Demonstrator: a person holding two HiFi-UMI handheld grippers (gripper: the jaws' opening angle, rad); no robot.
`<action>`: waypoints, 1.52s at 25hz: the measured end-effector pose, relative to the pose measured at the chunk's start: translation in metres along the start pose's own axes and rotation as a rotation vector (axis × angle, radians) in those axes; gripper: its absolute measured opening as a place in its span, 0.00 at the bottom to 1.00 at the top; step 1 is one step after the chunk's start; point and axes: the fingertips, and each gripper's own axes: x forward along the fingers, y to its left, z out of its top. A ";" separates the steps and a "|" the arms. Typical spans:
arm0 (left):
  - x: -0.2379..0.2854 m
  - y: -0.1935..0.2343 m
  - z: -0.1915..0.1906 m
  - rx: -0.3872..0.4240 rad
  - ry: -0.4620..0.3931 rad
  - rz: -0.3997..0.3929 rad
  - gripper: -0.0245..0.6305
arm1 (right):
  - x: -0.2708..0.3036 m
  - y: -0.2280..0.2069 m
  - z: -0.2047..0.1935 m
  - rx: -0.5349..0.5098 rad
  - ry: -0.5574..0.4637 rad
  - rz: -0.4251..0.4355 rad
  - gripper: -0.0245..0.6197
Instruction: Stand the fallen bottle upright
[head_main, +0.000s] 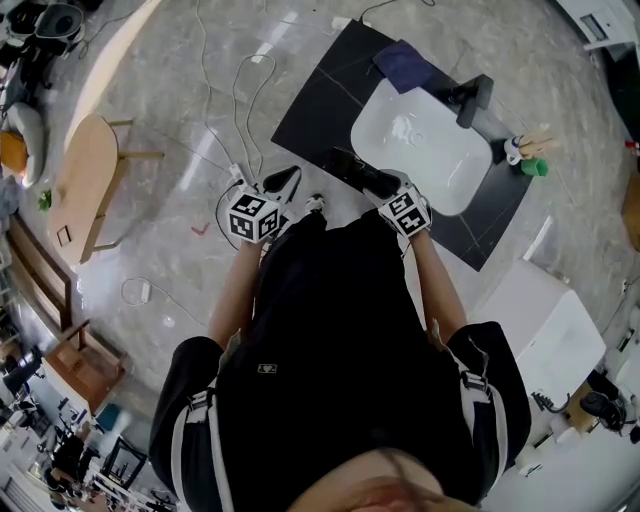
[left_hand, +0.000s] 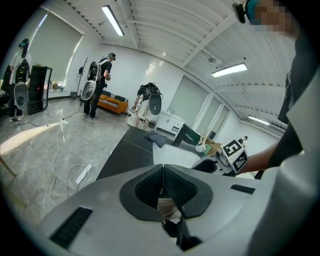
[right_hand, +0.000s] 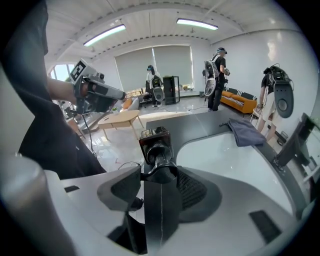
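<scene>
Two grippers are showing in front of me in the head view, both hovering at the near edge of the black countertop (head_main: 310, 110). The right gripper (right_hand: 157, 177) is clamping the black bottle (right_hand: 156, 145) between its pads. The bottle is lying along the jaws, with its square cap sticking out past the fingertips toward 12 o'clock in the right gripper view. From above, I am seeing the bottle sitting at about 8 o'clock of the white sink basin (head_main: 420, 140), over the countertop's edge and not standing upright. The left gripper (left_hand: 162, 170) is keeping to 9 o'clock of the right one, near it, its jaws pressing together on nothing. A dark faucet (head_main: 475, 100) is standing at 2 o'clock of the basin. A dark blue cloth (head_main: 405, 65) is lying at 12 o'clock, and a small green object (head_main: 536, 168) is sitting at 3 o'clock.
</scene>
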 end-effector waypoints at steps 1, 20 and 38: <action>-0.001 0.001 0.000 0.001 0.001 -0.002 0.07 | -0.001 0.001 0.004 0.001 -0.006 -0.006 0.47; -0.017 0.021 0.001 0.032 -0.005 -0.051 0.07 | -0.003 0.009 0.035 0.007 -0.035 -0.112 0.47; -0.040 0.032 -0.015 0.023 -0.005 -0.057 0.07 | 0.002 0.017 0.074 -0.015 -0.087 -0.213 0.46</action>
